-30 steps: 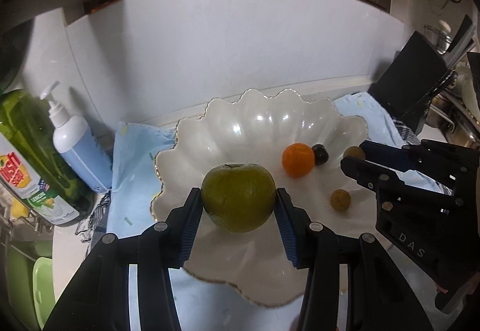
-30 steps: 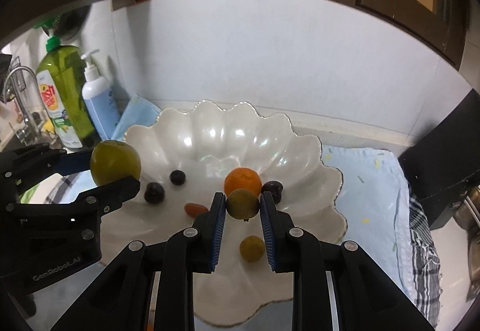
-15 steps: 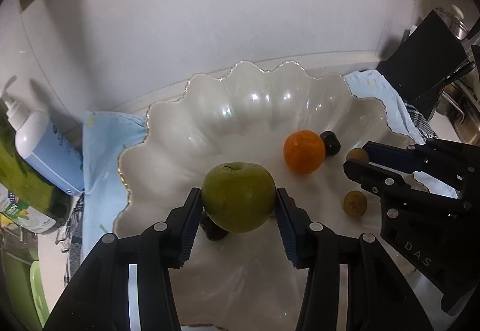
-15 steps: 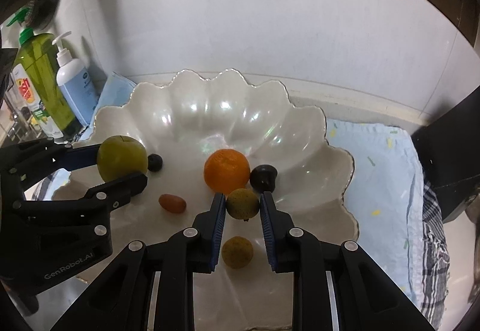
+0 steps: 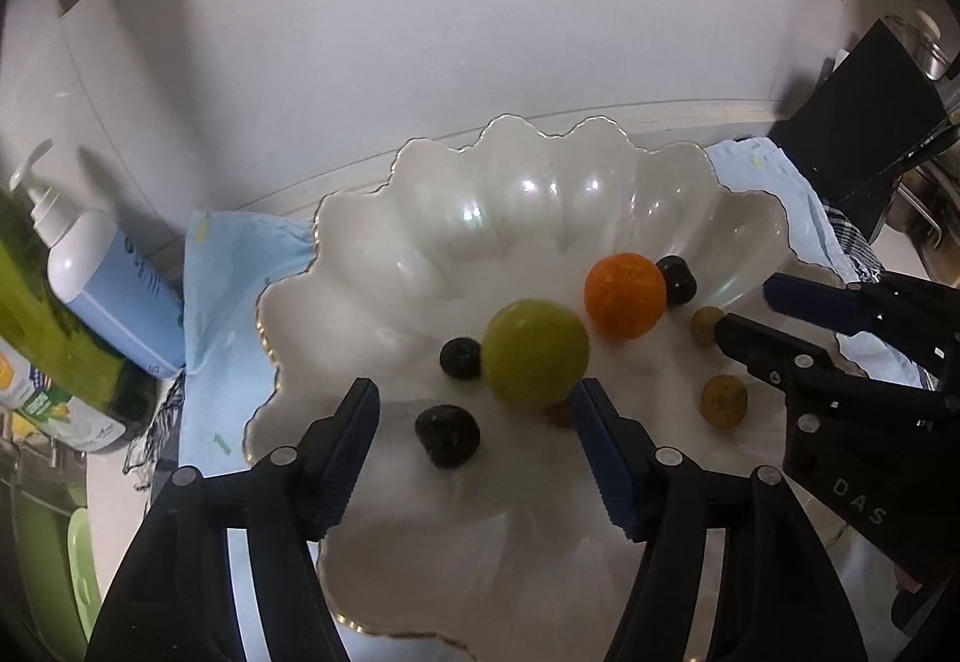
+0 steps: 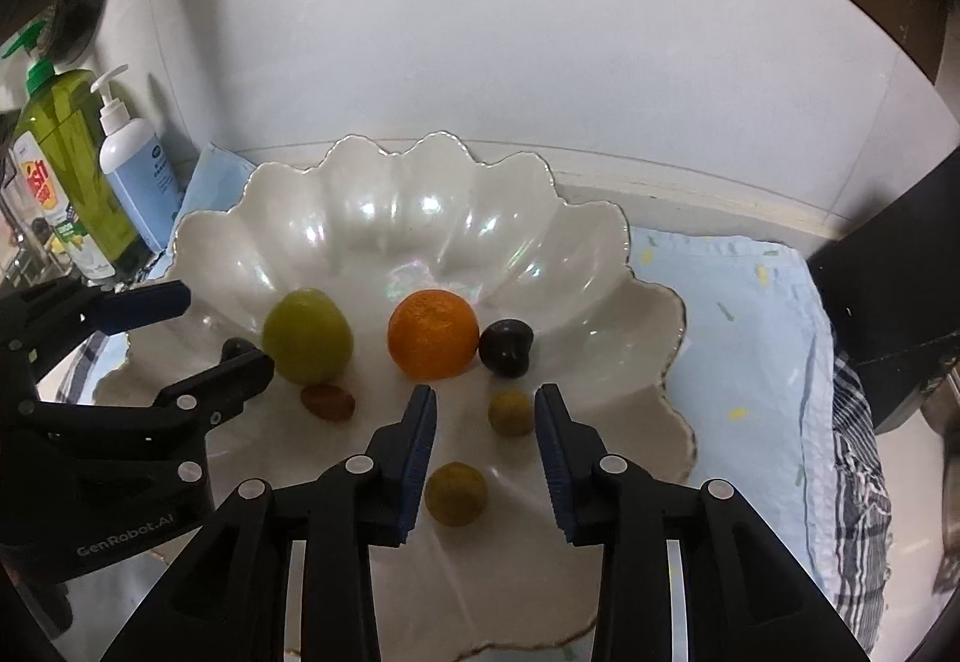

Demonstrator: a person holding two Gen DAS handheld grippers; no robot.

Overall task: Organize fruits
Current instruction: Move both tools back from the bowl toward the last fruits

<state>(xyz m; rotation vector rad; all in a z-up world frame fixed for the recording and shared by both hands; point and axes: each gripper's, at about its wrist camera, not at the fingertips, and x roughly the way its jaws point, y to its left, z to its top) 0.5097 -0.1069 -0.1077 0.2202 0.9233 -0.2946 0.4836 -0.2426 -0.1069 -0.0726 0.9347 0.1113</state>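
Note:
A white scalloped bowl (image 5: 540, 194) (image 6: 420, 194) holds the fruit. A green apple (image 5: 535, 353) (image 6: 307, 335) rests in it beside an orange (image 5: 626, 293) (image 6: 433, 334). My left gripper (image 5: 474, 404) (image 6: 207, 329) is open, its jaws wide just in front of the apple. My right gripper (image 6: 485, 411) (image 5: 744, 305) is open, with a small yellow-green fruit (image 6: 510, 412) (image 5: 707, 324) lying between its fingertips. Another small yellow-green fruit (image 6: 456, 493) (image 5: 724, 400), dark plums (image 5: 448, 435) (image 5: 461, 358) (image 6: 506, 347) and a small reddish fruit (image 6: 327, 401) lie in the bowl.
The bowl sits on a light blue cloth (image 6: 744, 314) (image 5: 228, 266) against a white wall. A blue pump bottle (image 5: 108, 290) (image 6: 135, 176) and a green dish-soap bottle (image 6: 66, 164) stand at the left. A black block (image 5: 870, 122) (image 6: 900, 266) stands at the right.
Both grippers have opened. The apple has left my left gripper and the small yellow-green fruit has left my right gripper; both now rest in the bowl.

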